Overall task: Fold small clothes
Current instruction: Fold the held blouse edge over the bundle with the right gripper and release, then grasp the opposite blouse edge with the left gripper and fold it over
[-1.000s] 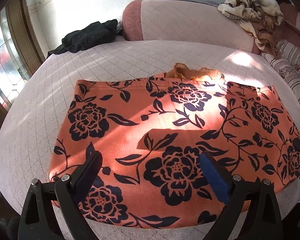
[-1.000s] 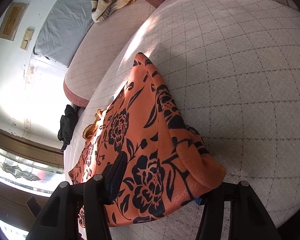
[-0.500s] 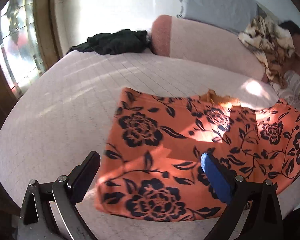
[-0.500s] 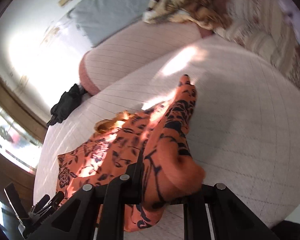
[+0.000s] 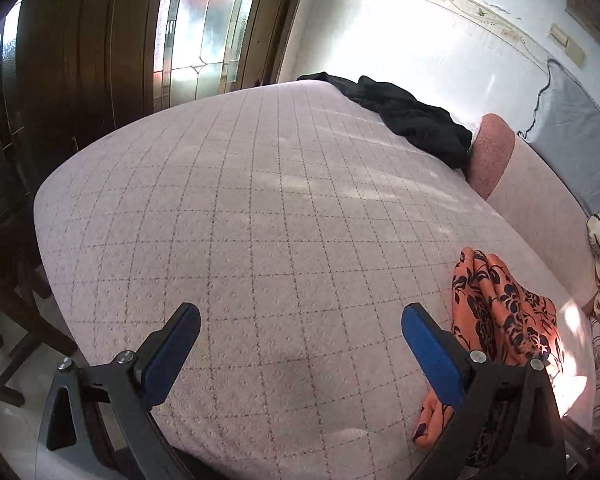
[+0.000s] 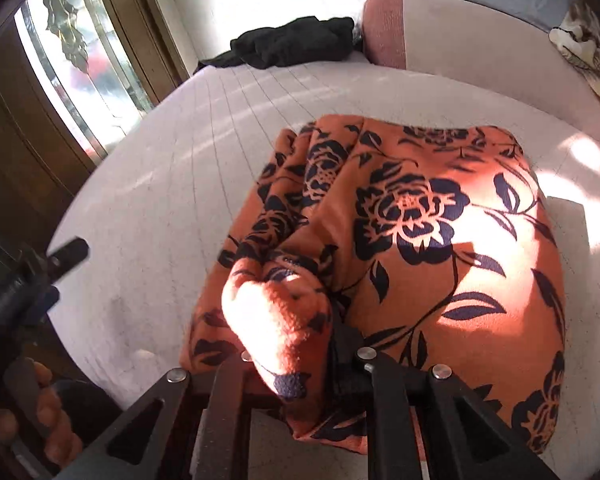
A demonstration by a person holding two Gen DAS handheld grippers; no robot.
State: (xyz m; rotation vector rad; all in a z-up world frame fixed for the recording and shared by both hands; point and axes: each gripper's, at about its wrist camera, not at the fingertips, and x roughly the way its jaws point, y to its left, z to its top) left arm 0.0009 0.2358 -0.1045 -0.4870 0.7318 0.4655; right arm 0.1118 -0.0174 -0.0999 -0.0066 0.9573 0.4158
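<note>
Left wrist view: left claw (image 5: 296,344) wide, empty, over the bare bed (image 5: 228,208); orange floral garment (image 5: 500,312) bunched at right.

Right wrist view: right claw (image 6: 300,360) just closed, pinching the garment's edge. Soft, light, limp, so grip hems or corners.
</note>
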